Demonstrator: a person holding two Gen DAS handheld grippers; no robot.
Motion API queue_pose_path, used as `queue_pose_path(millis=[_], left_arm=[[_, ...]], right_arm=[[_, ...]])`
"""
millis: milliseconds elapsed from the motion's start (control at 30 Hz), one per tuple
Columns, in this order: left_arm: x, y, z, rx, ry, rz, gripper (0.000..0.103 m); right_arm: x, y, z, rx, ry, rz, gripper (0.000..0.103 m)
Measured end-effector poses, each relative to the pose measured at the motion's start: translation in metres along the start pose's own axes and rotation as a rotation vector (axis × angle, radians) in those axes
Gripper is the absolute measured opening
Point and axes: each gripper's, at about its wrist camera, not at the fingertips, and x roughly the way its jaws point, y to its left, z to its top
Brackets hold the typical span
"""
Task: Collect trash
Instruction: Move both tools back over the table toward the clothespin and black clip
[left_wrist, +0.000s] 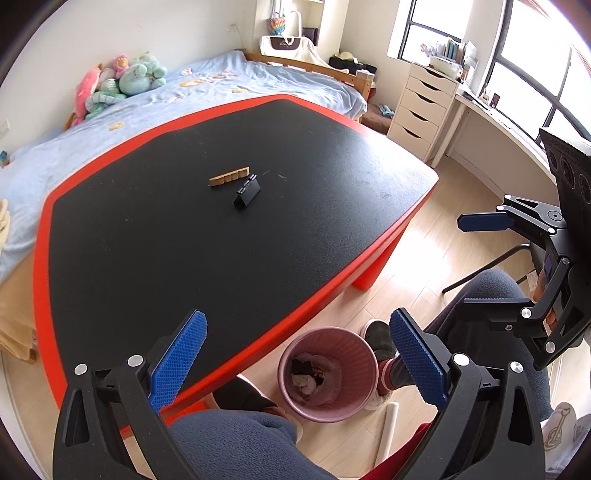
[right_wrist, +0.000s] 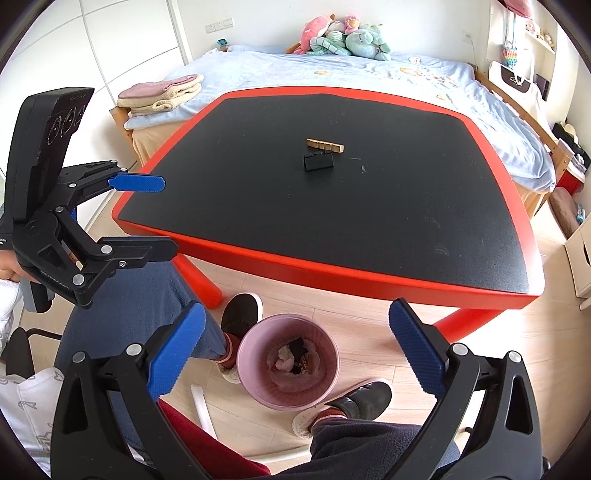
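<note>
From the left wrist view, the left tool (left_wrist: 297, 363) hangs with its blue pads spread wide and nothing between them, above the near edge of the red-rimmed black worktop (left_wrist: 207, 236). Below it on the wooden floor stands a pink waste bin (left_wrist: 327, 373) with crumpled scraps inside, beside a slippered foot (left_wrist: 380, 338). Near the worktop's middle lie a notched wooden strip (left_wrist: 229, 177) and a black binder clip (left_wrist: 246, 194), just beside each other. The right tool (left_wrist: 491, 266) shows at the right edge, also spread wide.

From the right wrist view, the right tool (right_wrist: 297, 363) is wide and empty over the bin (right_wrist: 288, 362). The strip (right_wrist: 325, 145) lies just behind the clip (right_wrist: 319, 161). The left tool (right_wrist: 162, 218) is wide at left.
</note>
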Motion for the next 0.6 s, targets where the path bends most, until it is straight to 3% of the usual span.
queue_pose_path(millis=[600], left_arm=[[0.047,0.076,0.065,0.046,0.004,0.021,0.095]], right_arm=[[0.059,-0.018,0.079,-0.036,-0.014,0.016,0.099]])
